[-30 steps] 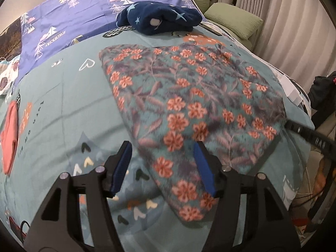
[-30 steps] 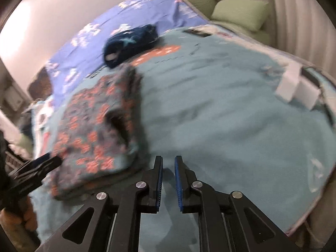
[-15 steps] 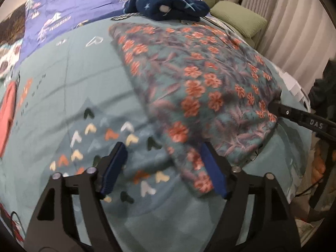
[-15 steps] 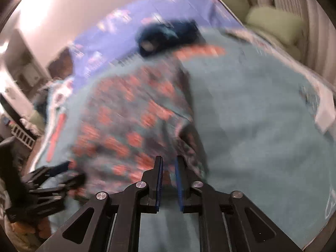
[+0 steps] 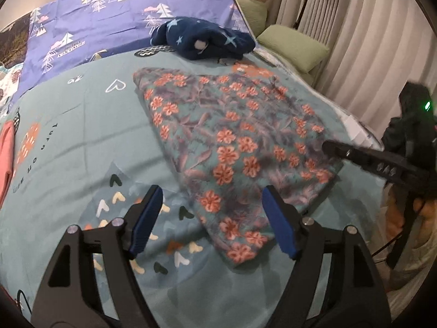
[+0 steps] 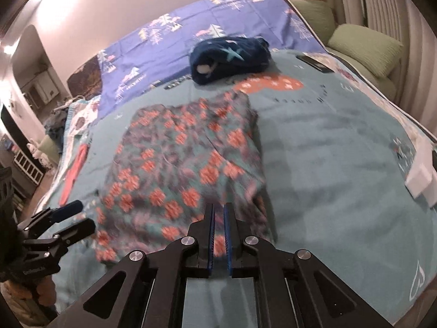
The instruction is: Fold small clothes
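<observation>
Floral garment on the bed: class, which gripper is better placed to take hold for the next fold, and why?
Probably the left gripper: its jaws are open, straddling the near corner of the floral garment. The right gripper is nearly closed at the garment's edge.

The bed [image 5: 82,136] wears a teal cover [image 6: 327,147] printed with hearts, and beyond it a purple sheet [image 5: 109,8] with trees. A floral cloth [image 5: 235,142] lies flat mid-cover. Beyond the cloth, at the sheet's edge, sits a navy star bundle [image 5: 202,38]. Left of the cloth lies a pink item [image 5: 6,161]; right of it, a white box [image 6: 422,176].
</observation>
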Action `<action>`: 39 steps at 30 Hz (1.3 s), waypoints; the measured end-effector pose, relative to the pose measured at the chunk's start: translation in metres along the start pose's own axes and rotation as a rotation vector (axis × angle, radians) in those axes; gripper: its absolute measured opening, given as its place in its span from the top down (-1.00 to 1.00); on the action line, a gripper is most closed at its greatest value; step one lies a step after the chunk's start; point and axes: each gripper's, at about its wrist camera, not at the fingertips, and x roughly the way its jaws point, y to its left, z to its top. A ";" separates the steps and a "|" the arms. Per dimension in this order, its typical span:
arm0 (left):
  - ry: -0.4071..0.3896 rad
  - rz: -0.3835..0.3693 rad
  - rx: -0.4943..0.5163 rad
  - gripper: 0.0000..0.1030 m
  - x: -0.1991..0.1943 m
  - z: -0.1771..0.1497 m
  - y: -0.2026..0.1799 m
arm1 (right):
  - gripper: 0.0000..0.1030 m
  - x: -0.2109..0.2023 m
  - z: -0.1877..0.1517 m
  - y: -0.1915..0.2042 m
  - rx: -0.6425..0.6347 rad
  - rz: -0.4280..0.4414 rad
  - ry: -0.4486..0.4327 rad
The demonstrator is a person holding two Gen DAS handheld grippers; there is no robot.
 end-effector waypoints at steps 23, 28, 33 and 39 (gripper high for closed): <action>-0.025 0.022 -0.058 -0.47 0.059 0.068 0.017 | 0.77 0.074 0.081 -0.021 -0.044 0.030 0.093; 0.049 -0.043 -0.179 -0.48 0.080 0.055 0.048 | 0.77 0.092 0.077 -0.049 0.004 0.022 0.120; 0.004 -0.031 -0.155 -0.47 0.064 0.072 0.044 | 0.76 0.079 0.102 -0.035 -0.063 0.067 0.071; -0.030 0.016 -0.101 -0.47 0.070 0.095 0.040 | 0.75 0.100 0.132 -0.023 -0.125 0.106 0.084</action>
